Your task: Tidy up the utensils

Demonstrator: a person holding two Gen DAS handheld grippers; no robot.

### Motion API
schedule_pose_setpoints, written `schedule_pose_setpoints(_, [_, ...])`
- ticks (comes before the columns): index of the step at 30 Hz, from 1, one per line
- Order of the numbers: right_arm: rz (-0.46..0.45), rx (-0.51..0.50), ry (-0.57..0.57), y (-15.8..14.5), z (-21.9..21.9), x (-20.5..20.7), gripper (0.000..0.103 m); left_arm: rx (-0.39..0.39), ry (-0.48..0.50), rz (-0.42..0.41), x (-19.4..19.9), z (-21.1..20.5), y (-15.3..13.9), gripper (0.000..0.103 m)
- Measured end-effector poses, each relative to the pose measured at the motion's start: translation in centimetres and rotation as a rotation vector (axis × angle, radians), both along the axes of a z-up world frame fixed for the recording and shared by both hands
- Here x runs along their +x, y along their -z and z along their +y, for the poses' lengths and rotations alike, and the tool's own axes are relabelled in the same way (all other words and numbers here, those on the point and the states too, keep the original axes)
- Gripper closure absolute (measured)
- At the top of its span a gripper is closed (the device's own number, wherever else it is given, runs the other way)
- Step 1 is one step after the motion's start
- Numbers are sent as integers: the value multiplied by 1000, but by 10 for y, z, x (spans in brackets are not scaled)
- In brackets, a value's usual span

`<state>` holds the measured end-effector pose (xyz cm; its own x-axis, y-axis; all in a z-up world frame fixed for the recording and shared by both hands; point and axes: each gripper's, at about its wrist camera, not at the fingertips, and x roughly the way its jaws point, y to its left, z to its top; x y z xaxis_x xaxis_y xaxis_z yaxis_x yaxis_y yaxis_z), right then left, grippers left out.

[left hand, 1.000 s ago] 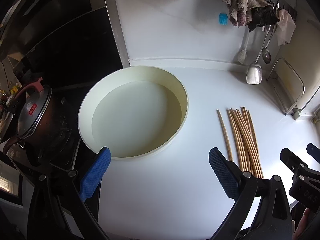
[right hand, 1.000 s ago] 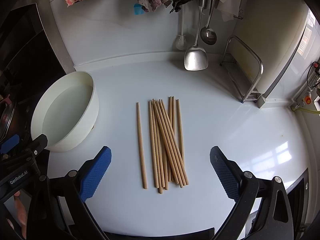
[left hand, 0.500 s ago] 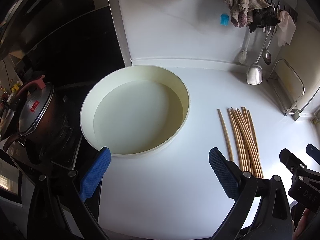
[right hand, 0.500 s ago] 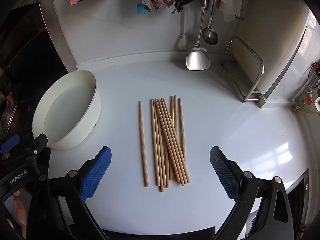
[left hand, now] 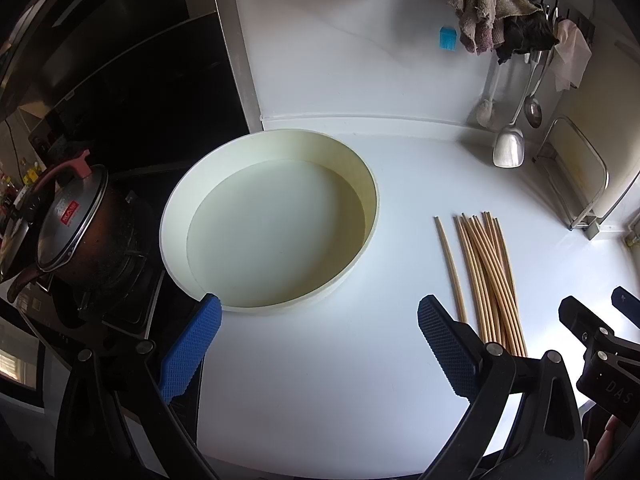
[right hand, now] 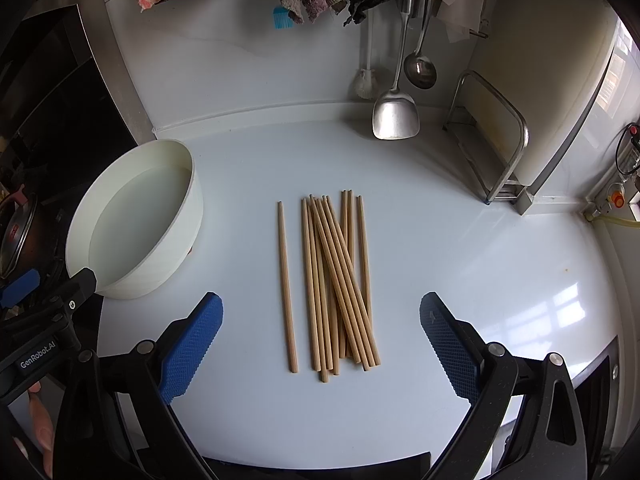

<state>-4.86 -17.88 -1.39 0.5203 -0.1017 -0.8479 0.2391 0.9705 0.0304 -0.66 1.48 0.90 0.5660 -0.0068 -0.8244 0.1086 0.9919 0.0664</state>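
Nearby, white basin beside chopsticks

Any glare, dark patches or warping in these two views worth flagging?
Right wrist view: window glare on the counter at right; chopsticks sharp. Left wrist view: stove side and pot are dark, basin evenly lit. Both views: fisheye bends the counter's back edge, corners black.

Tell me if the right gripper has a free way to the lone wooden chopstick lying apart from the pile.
Probably yes. The right gripper is open, and the lone wooden chopstick lies flat on the bare white counter, with nothing between them.
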Motion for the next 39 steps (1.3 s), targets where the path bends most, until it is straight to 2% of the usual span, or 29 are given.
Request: schedule_pose_setpoints(39, [4,5,2,2,1,2,8,3,0,2,-1,-6,3,6])
